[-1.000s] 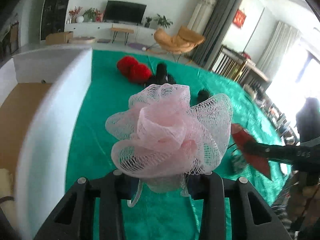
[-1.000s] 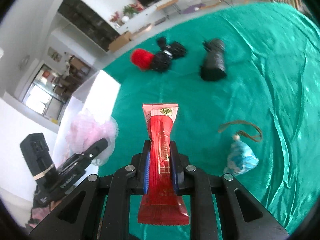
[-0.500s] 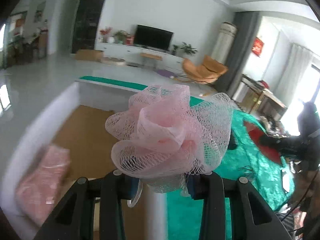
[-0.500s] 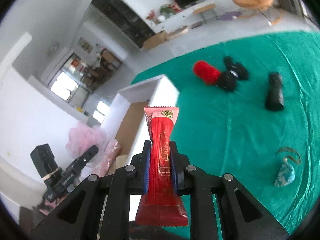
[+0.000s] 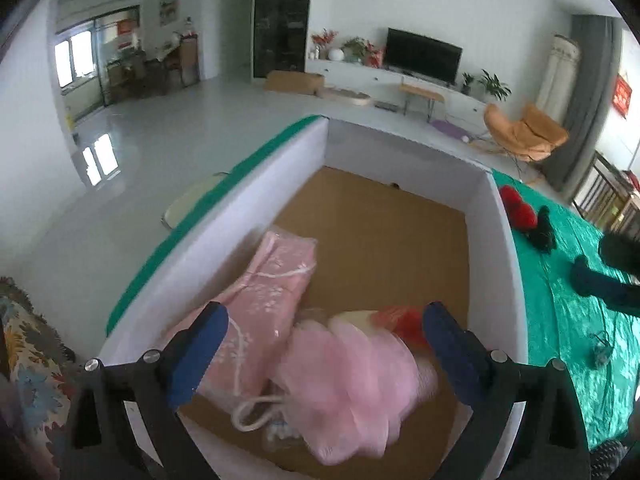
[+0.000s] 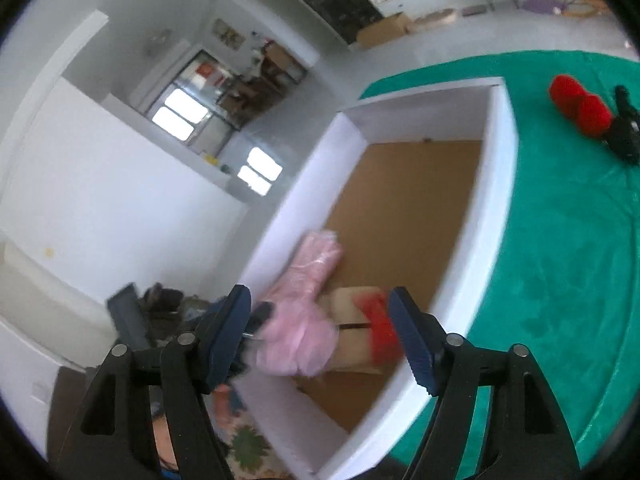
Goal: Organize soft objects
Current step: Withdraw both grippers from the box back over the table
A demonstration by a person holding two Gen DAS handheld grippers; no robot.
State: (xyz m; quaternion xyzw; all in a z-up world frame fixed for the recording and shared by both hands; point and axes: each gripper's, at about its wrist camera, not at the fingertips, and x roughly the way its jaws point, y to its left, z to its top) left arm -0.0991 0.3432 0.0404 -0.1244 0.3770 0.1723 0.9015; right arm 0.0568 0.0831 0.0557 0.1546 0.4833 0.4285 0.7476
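Note:
My left gripper is open over the near end of a white box with a brown floor. The pink mesh bath pouf lies blurred in the box below its open jaws. A pink packaged cloth lies beside it. My right gripper is open above the same box. The red snack packet lies in the box on a beige item, next to the pouf. The packet also shows in the left wrist view.
The box stands on a green cloth. On the cloth lie a red fluffy toy, black soft items and a small blue pouch. A patterned rug lies below the table's near left.
Both grippers moved from over the green cloth to over the box and opened. The pouf and the red packet left the jaws and now lie in the box.

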